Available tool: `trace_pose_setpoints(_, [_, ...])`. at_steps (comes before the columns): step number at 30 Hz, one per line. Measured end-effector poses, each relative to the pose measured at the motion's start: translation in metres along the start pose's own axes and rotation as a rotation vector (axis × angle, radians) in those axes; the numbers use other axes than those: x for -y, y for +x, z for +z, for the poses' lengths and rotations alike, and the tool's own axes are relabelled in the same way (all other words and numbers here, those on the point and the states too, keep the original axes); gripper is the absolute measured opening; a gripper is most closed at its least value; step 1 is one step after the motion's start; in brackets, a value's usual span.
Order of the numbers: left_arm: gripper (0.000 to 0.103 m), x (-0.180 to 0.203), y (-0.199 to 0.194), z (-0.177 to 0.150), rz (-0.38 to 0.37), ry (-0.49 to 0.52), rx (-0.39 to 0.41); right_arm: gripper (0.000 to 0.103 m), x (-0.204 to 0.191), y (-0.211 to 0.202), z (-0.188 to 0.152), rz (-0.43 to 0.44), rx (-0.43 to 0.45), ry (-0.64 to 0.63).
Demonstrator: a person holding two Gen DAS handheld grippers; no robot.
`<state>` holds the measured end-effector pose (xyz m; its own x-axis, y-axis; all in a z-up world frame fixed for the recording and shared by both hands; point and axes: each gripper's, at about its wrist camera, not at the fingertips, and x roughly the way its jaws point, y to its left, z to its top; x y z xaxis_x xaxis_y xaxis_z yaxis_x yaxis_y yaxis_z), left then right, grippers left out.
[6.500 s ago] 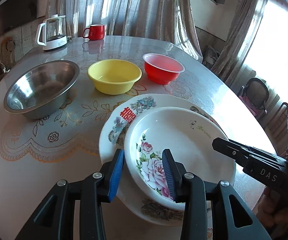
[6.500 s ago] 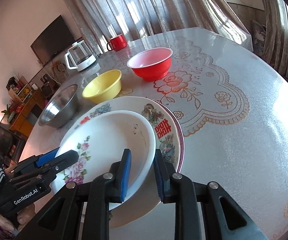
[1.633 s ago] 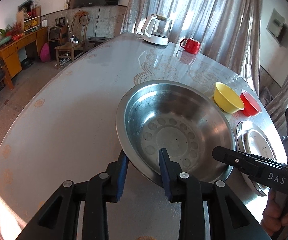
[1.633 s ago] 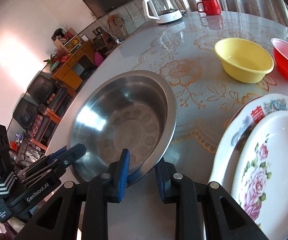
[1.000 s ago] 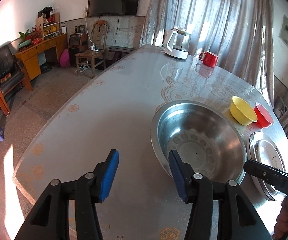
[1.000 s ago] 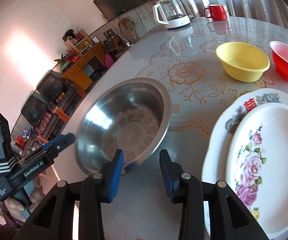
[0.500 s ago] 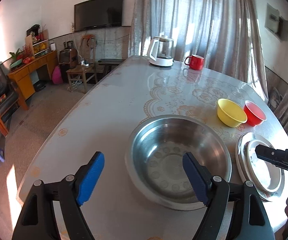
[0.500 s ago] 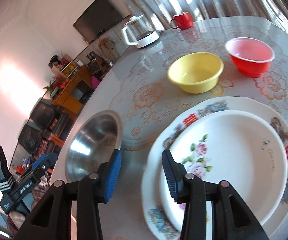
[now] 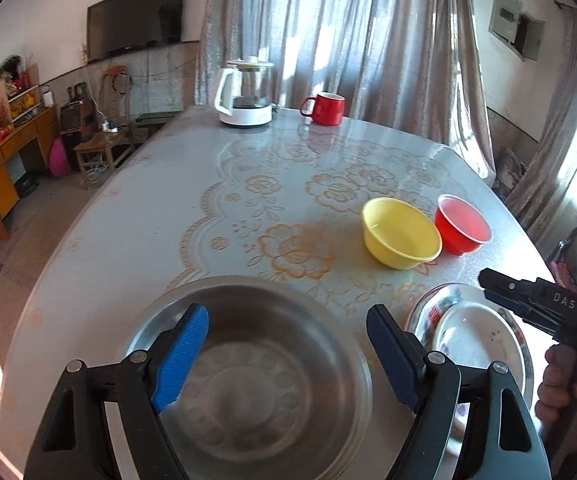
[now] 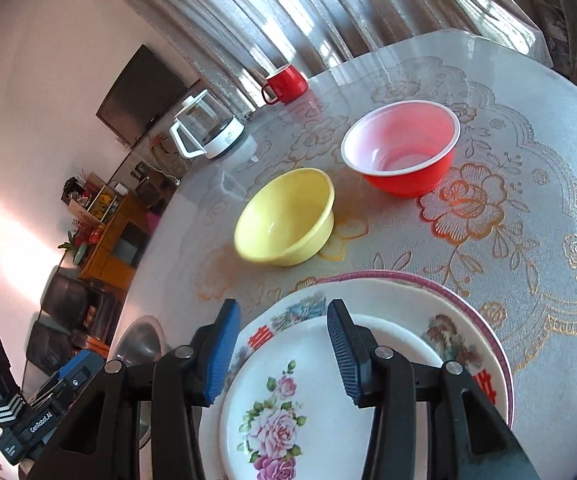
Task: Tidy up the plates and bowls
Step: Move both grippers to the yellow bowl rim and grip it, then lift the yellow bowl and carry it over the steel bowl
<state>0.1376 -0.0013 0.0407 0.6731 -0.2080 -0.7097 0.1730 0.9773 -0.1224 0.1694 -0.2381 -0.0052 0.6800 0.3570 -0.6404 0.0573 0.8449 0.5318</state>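
Observation:
A large steel bowl (image 9: pixel 264 380) sits at the near edge of the table, below my left gripper (image 9: pixel 288 340), which is wide open and empty above it. A yellow bowl (image 9: pixel 400 238) and a red bowl (image 9: pixel 462 230) stand side by side further back. A rose-patterned plate (image 10: pixel 300 412) lies stacked on a larger decorated plate (image 10: pixel 460 332). My right gripper (image 10: pixel 284 340) is open and empty above the plates' far rim, facing the yellow bowl (image 10: pixel 288 220) and red bowl (image 10: pixel 404 152). The steel bowl (image 10: pixel 140 344) shows only partly in the right wrist view.
A glass kettle (image 9: pixel 246 96) and a red mug (image 9: pixel 326 109) stand at the table's far edge before curtains. The table (image 9: pixel 136 240) has a glossy floral cover. Chairs and a cabinet stand on the floor to the left.
Both grippers let go of the steel bowl, opened wide and drew back from it. My right gripper swung right to above the plates, toward the yellow bowl.

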Motion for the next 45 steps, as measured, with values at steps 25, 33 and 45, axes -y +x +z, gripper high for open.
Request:
trace_pose_setpoints(25, [0.034,0.063,0.141,0.073,-0.141,-0.044,-0.257,0.018,0.014,0.074,0.058,-0.118,-0.065,-0.010])
trace_pose_setpoints(33, [0.018,0.077,0.153,0.073,-0.149,-0.010,-0.262,0.014,0.017,0.076,0.059,-0.105,-0.067,-0.016])
trace_pose_setpoints(45, [0.017,0.091,0.128,0.068,-0.226,0.053,-0.182,0.014,0.008,0.065,0.057,-0.083,-0.053,-0.031])
